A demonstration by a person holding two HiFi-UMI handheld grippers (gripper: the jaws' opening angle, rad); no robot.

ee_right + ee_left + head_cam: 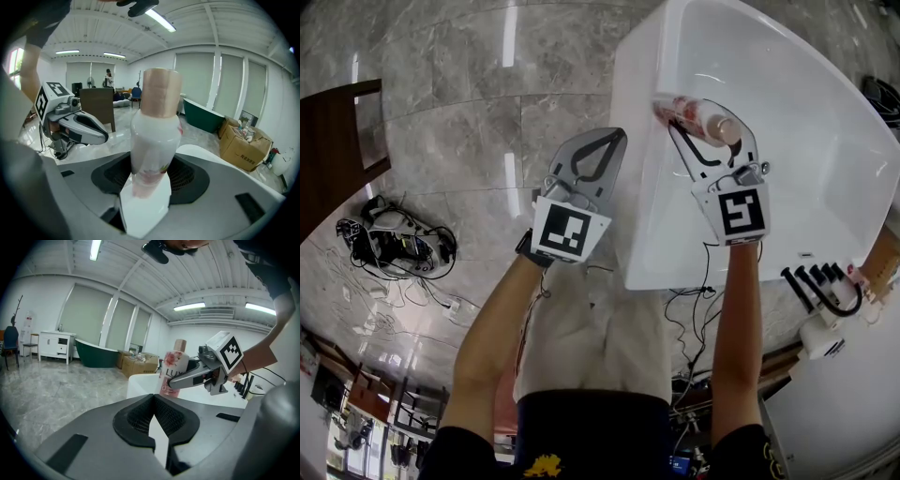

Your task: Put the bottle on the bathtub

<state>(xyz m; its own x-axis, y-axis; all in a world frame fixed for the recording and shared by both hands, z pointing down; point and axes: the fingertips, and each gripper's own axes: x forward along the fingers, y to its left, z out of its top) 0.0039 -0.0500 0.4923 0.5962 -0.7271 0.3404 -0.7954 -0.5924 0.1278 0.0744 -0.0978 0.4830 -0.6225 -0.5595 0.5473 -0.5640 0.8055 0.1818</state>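
The bottle (698, 114) stands upright between the jaws of the right gripper (705, 129), which appear to be closed on its lower body. It is positioned over the near rim of the white bathtub (623, 159). In the left gripper view its base is seen at or just above that rim, and contact cannot be confirmed. The left gripper (609, 142) is held beside the tub, over the marble floor (469, 112), with its jaws brought together on nothing. The placing is judged to be nearly complete, so the release is what matters. The base should be settled flat on the widest part of the rim before the grip is eased. The ledge is curved and glossy, and a tall bottle is likely to tip toward the basin or the floor if it is let go while tilted. The jaws should be opened slowly and evenly, so that neither pad drags the smooth plastic sideways, and far enough that the body is cleared on both sides. The gripper should then be drawn straight back along its own line, not swung, so that the cap (727, 127) is not clipped. The left gripper is best left apart from the rim, though it could be brought in if a wobble is seen.
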